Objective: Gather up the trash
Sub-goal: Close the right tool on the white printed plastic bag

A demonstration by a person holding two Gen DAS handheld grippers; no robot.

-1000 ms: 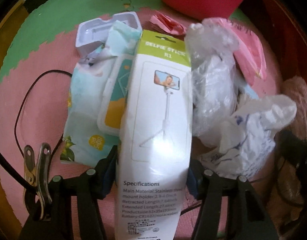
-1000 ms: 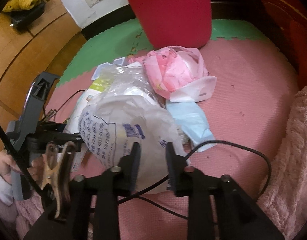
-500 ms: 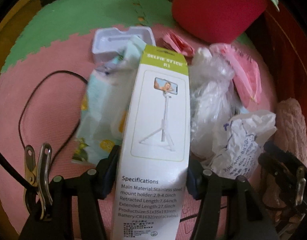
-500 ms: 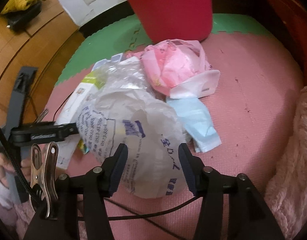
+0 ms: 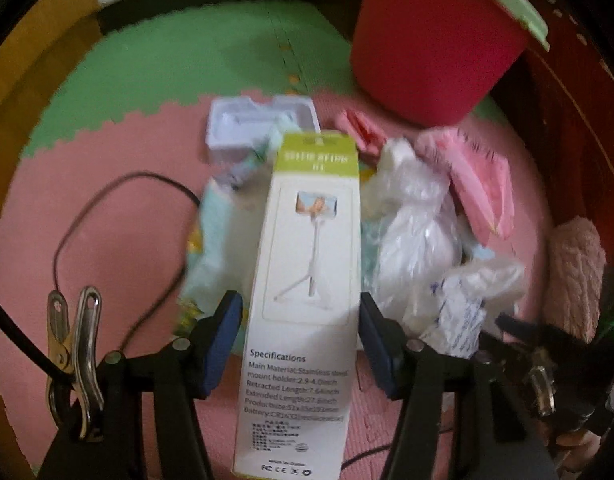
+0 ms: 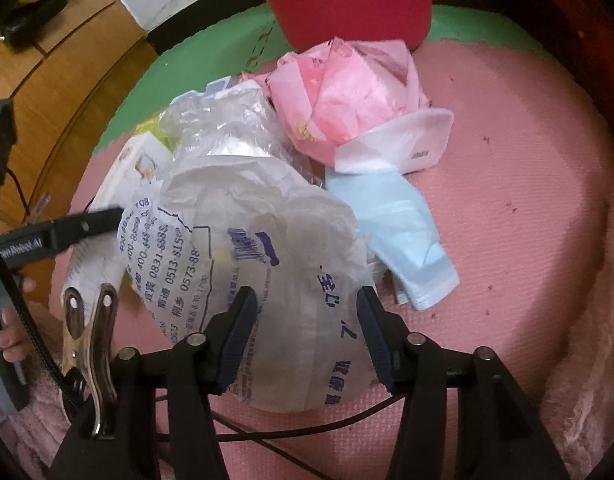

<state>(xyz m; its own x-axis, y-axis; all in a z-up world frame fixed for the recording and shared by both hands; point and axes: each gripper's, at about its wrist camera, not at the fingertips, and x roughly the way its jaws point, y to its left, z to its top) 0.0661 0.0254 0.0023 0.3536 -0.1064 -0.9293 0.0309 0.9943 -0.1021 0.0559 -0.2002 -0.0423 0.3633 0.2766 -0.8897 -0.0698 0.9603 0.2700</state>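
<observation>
On the pink foam floor mat point(image 5: 107, 208), a heap of trash lies just in front of a red bin point(image 5: 435, 40) that stands at 1 o'clock in the left wrist view. The left gripper point(image 5: 299, 340) is closed onto a white selfie stick box point(image 5: 307, 280), its blue pads pressed against the box's two long sides; the box runs from 6 o'clock toward the centre, green end farthest away. At 11 o'clock behind it sits a white plastic tray point(image 5: 259, 128), with a pale green wrapper point(image 5: 215, 248) just left of the box and a clear plastic bag point(image 5: 415, 220) just right. In the right wrist view, the right gripper point(image 6: 307, 332) stands wide open, its pads either side of a crumpled white printed bag point(image 6: 259, 280); whether they touch it I cannot tell. At 12 o'clock lies a pink bag point(image 6: 347, 100), and at 3 o'clock from centre, a light blue mask point(image 6: 399, 224).
</observation>
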